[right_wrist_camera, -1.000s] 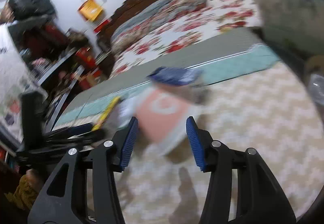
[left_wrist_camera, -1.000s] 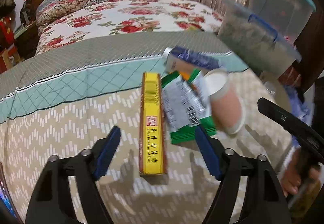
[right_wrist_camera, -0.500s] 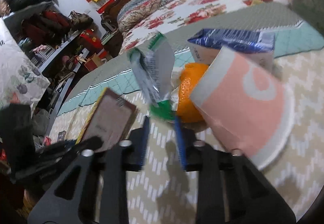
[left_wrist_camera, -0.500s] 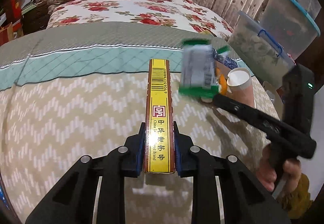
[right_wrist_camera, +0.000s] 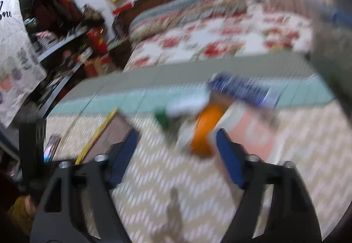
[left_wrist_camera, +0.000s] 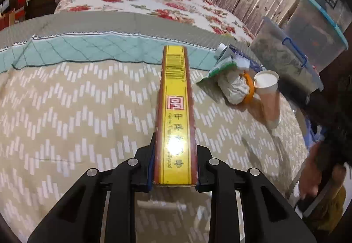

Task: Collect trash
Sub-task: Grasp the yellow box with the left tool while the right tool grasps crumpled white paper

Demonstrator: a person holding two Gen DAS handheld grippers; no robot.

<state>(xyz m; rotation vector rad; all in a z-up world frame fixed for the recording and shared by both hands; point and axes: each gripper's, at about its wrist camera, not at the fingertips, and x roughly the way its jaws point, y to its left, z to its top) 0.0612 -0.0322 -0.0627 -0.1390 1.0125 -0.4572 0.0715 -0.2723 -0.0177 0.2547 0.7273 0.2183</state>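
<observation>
Trash is lying in a small heap on the bed [left_wrist_camera: 66, 111], and I am already holding one piece: my left gripper [left_wrist_camera: 175, 168] is clamping the near end of the long yellow box [left_wrist_camera: 176, 111], narrow face up, so it sticks forward clear of the quilt. My right gripper [right_wrist_camera: 176, 155] is hanging with its jaws apart, aiming at the heap just beyond: wrapper [left_wrist_camera: 220, 68], orange [right_wrist_camera: 205, 130], and the pink cup [left_wrist_camera: 267, 97] on its side. That view is blurring, so I judge contact uncertain.
</observation>
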